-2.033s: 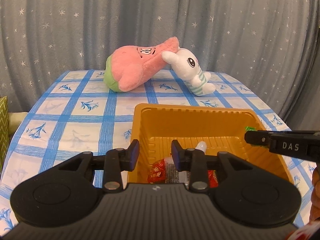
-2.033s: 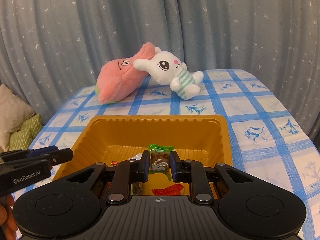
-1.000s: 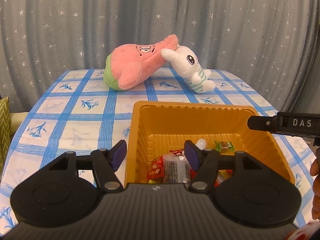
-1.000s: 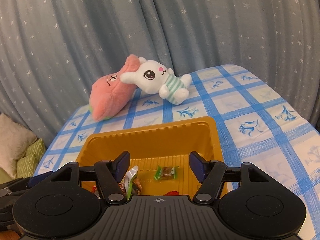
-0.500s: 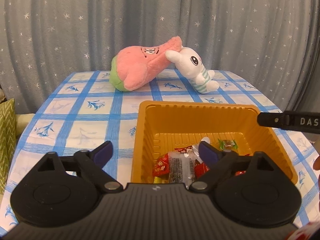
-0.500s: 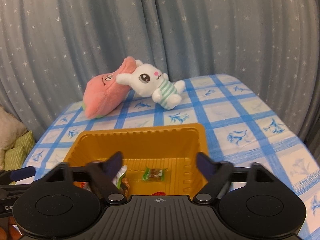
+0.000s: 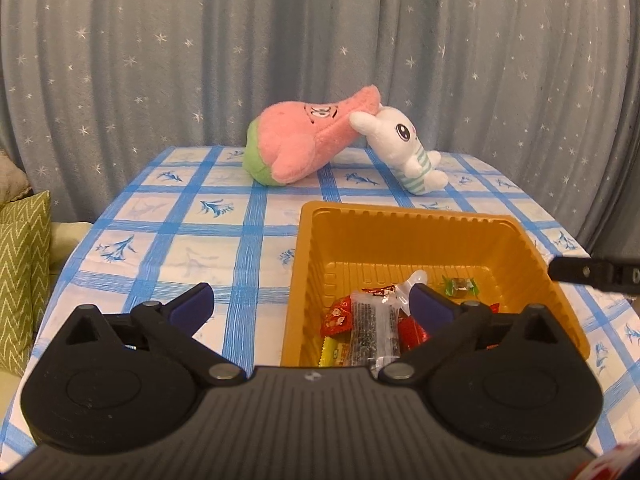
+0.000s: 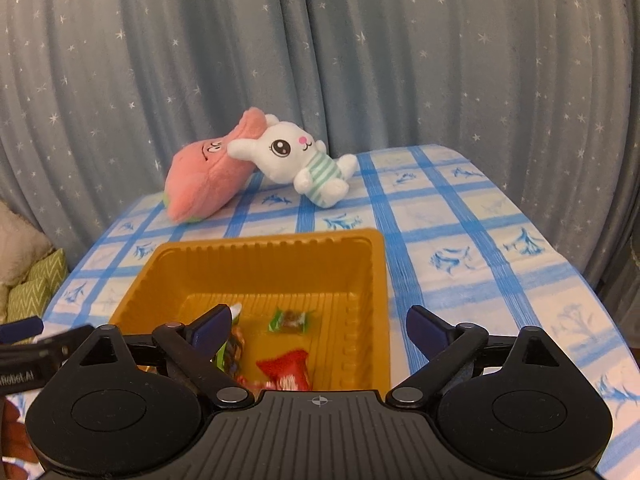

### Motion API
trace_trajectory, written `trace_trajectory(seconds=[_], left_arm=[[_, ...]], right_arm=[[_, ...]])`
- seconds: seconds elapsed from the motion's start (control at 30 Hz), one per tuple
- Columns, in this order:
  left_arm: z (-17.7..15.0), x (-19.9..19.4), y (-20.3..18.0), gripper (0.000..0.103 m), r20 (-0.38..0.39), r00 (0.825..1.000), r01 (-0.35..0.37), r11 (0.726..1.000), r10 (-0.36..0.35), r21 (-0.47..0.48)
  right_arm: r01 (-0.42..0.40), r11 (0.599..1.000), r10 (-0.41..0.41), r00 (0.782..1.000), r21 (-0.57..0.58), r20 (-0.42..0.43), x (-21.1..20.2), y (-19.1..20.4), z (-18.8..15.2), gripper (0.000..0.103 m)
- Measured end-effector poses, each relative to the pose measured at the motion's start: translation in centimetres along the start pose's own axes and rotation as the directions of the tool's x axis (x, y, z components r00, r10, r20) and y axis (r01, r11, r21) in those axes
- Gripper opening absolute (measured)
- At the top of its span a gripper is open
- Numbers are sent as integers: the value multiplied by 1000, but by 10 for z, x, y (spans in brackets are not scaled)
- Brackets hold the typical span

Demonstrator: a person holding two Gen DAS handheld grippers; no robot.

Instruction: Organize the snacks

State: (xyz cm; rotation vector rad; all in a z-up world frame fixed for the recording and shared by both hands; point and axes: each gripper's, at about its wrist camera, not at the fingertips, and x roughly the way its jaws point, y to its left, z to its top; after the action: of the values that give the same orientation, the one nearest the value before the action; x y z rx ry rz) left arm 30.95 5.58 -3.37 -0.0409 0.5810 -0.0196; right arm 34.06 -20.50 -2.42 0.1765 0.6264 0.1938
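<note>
An orange plastic tray (image 7: 400, 216) (image 8: 272, 238) sits on the blue-checked tablecloth and holds several wrapped snacks. Among them are a green-wrapped candy (image 7: 460, 286) (image 8: 290, 320), red packets (image 7: 338, 316) (image 8: 286, 370) and a clear packet with dark contents (image 7: 370, 328). My left gripper (image 7: 308, 298) hovers over the tray's near left wall, jaws opening wide, nothing between them. My right gripper (image 8: 318, 318) hangs over the tray's near right part, jaws also opening and empty. One finger of each gripper (image 7: 592, 274) (image 8: 24, 328) shows in the other's view.
A pink plush (image 7: 304, 140) and a white bunny plush (image 7: 404, 148) lie at the table's far edge in front of a grey starred curtain. A green zigzag cushion (image 7: 20, 272) sits off the table's left side. Bare tablecloth (image 7: 180, 248) lies left of the tray.
Both grippers have opened wide and drawn back from the tray. The green candy that the right gripper held two seconds ago now lies on the tray floor.
</note>
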Motion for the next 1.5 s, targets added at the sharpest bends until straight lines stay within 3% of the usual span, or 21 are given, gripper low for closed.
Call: trace_trajectory(seconds=[0.33,0.73,1.13,1.5], left_arm=[[-27,-37,-16,103,-19,999,34,999,-34,0],[-73,-106,-31,103,-81,996,39,999,-41,-23],[-82,-196,-60,103,-83,995,45,998,-47,-35],[-87,-254,-68,103,-70,998,-7,997,2,-76]], right_arm=[[-12,1000,12,1000,-20,1,-42,-3,-32,94],[8,1000,-8,997,6,-77,-97,-7,-98,94],[-17,999,14,995,-31,-94,-174,13,-92,94],[-63,998,63,996,-4,-64,-238,21,-97,94]])
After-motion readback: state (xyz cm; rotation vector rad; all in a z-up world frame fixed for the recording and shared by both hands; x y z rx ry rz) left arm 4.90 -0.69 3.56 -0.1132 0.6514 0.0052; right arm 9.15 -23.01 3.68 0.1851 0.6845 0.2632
